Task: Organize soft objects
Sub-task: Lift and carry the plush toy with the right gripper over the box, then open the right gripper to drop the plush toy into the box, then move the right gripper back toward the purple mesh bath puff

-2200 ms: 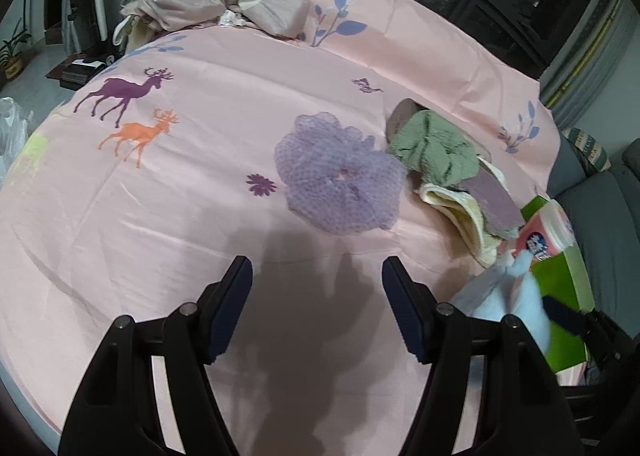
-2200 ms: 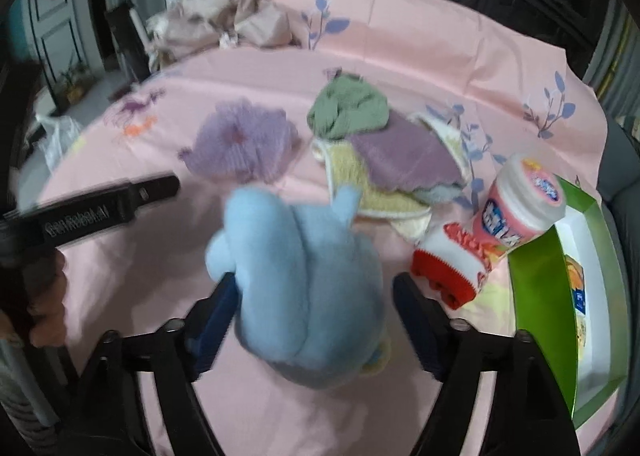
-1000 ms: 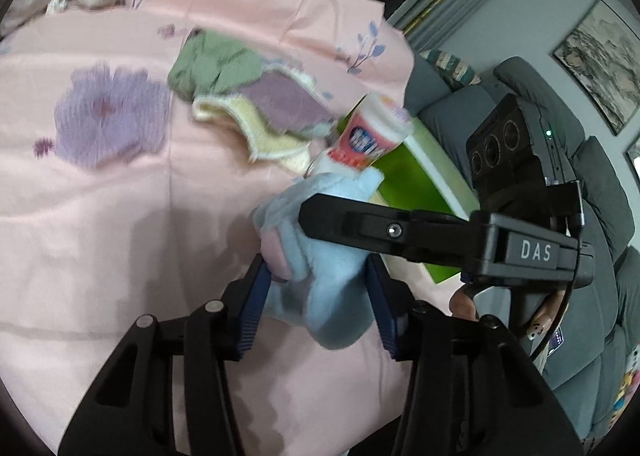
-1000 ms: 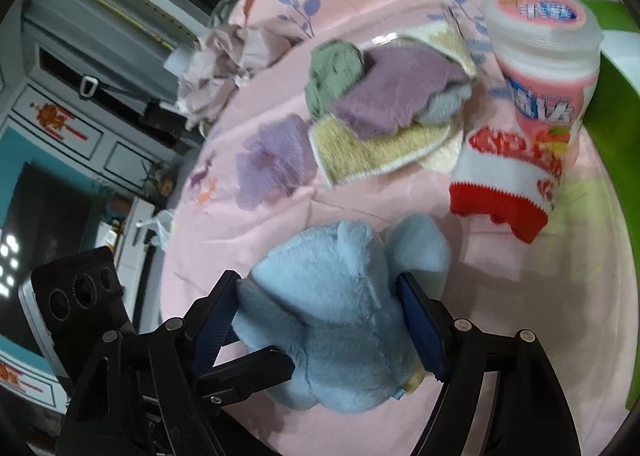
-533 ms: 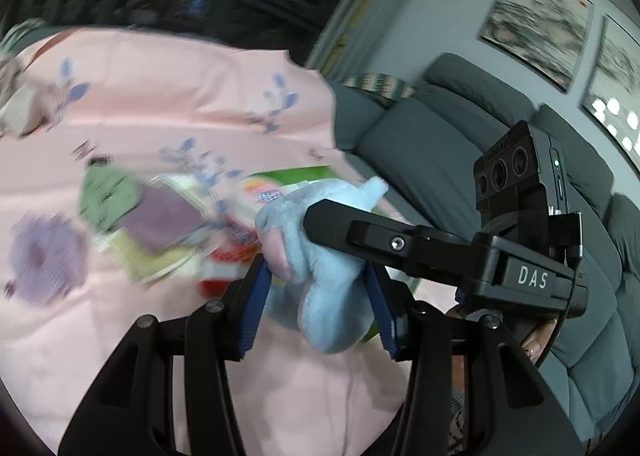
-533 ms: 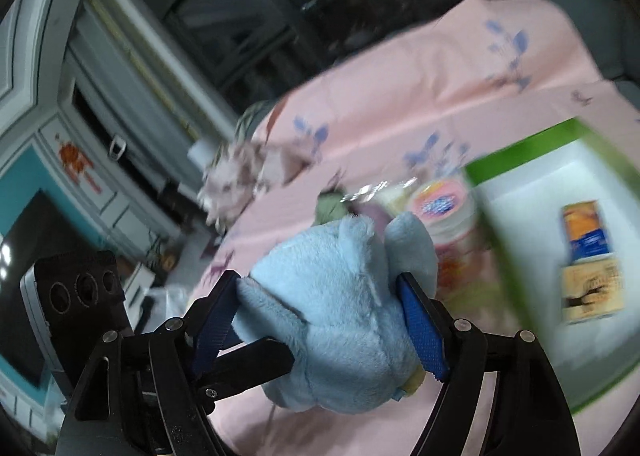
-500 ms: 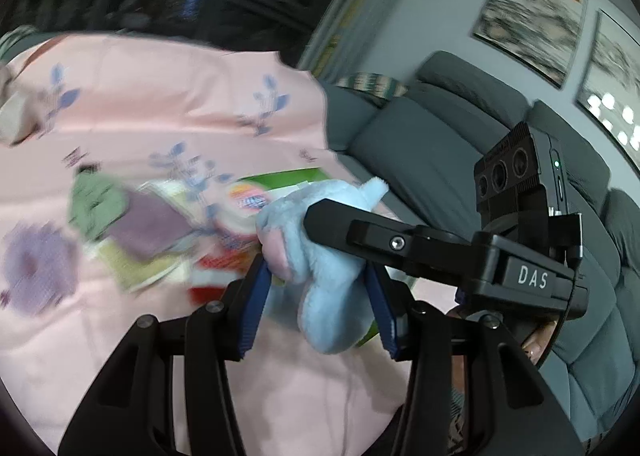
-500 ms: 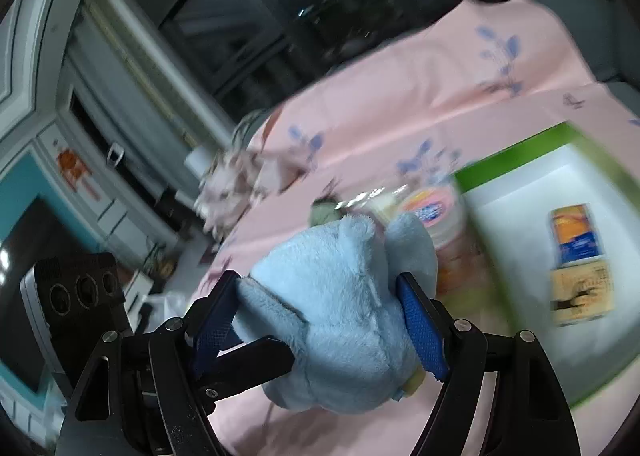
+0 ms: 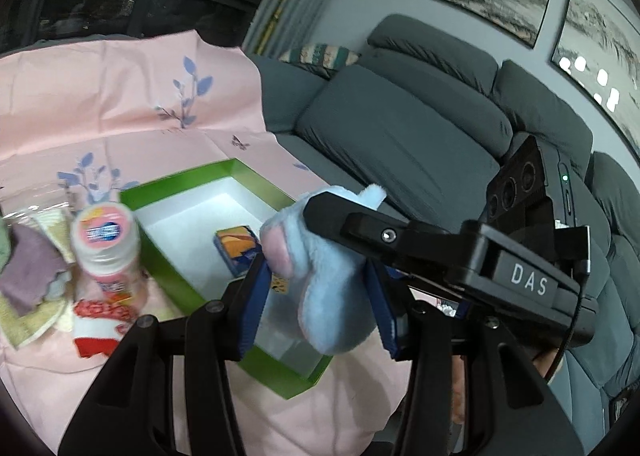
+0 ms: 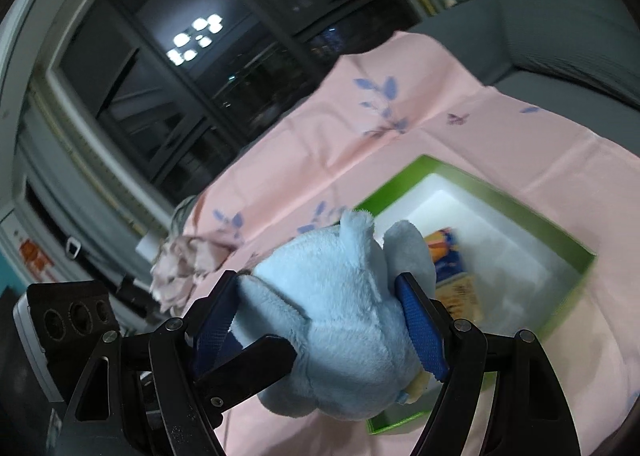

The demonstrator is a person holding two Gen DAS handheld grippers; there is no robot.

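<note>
While both sets of fingers [image 9: 316,296] [image 10: 320,320] clamp the fluffy pale-blue plush toy [image 10: 332,320] above the green-walled white box [image 9: 224,172], could drop outside if released unevenly.

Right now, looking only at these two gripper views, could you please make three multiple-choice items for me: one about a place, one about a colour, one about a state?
1. Where is the small orange and blue packet?
A. Inside the box
B. On the sofa
C. On the towel pile

2. What colour are the outer walls of the box?
A. Red
B. Green
C. Black

3. How is the blue plush toy held?
A. It lies loose on the pink cloth
B. Only one gripper touches it
C. Both grippers clamp it, above the box

Answers:
1 A, the packet lies on the white floor of the box.
2 B, the rim and walls are bright green.
3 C, the left gripper has its jaws pressed on the toy's narrow part, and the right gripper squeezes its body, with the toy off the pink cloth.
</note>
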